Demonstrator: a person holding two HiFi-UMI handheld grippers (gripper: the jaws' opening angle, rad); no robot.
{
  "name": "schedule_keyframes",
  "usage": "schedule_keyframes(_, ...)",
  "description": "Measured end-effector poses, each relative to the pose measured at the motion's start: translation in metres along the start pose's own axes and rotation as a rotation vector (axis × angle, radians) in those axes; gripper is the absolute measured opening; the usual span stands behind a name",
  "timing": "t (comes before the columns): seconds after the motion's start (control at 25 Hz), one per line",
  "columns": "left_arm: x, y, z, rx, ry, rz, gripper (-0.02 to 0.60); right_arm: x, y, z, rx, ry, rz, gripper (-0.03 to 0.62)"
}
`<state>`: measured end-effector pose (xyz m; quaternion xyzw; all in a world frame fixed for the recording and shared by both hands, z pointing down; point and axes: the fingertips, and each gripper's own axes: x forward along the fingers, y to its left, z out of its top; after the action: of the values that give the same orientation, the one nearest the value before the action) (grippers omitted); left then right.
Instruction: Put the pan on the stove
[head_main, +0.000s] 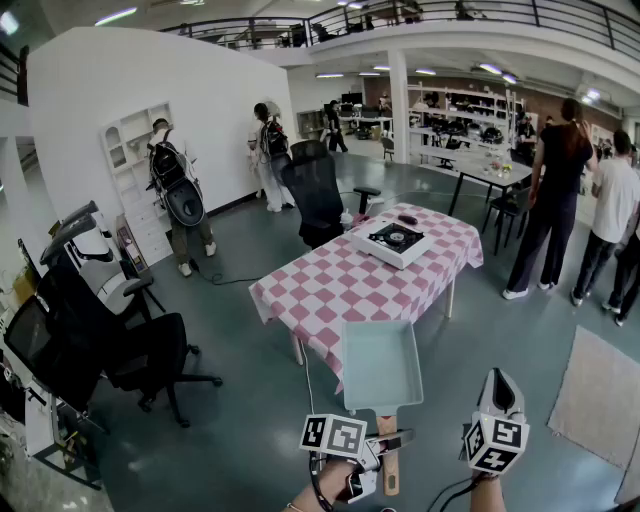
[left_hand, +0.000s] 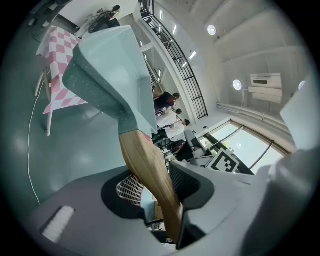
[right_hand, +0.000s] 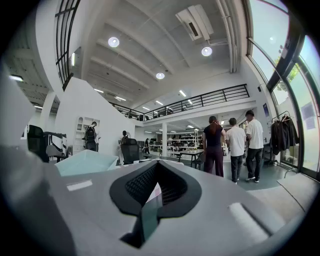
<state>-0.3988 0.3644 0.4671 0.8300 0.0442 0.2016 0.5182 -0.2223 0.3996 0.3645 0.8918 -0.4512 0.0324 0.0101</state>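
Left gripper (head_main: 392, 440) is clamped on the wooden handle (head_main: 390, 468) of the pale green rectangular pan (head_main: 380, 365). The pan is held in the air by the near corner of the checked table (head_main: 320, 290). The white stove (head_main: 392, 240) stands at the table's far end, at twelve o'clock from the pan and well apart. Right gripper (head_main: 500, 385), at three o'clock of the left, has its jaws pressed together on nothing.
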Motion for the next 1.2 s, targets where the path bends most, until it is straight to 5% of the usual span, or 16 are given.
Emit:
schedule_keyframes(0.52, 0.003, 0.01, 0.006, -0.019, -0.018, 0.011, 0.146, 0.011, 0.005, -0.009, -0.01, 0.022, 0.037, 0.011)
schedule_keyframes(1.2, 0.07, 0.011, 0.054, -0.037, -0.053, 0.036, 0.147, 0.071, -0.071, -0.019, 0.026, 0.026, 0.004, 0.011)
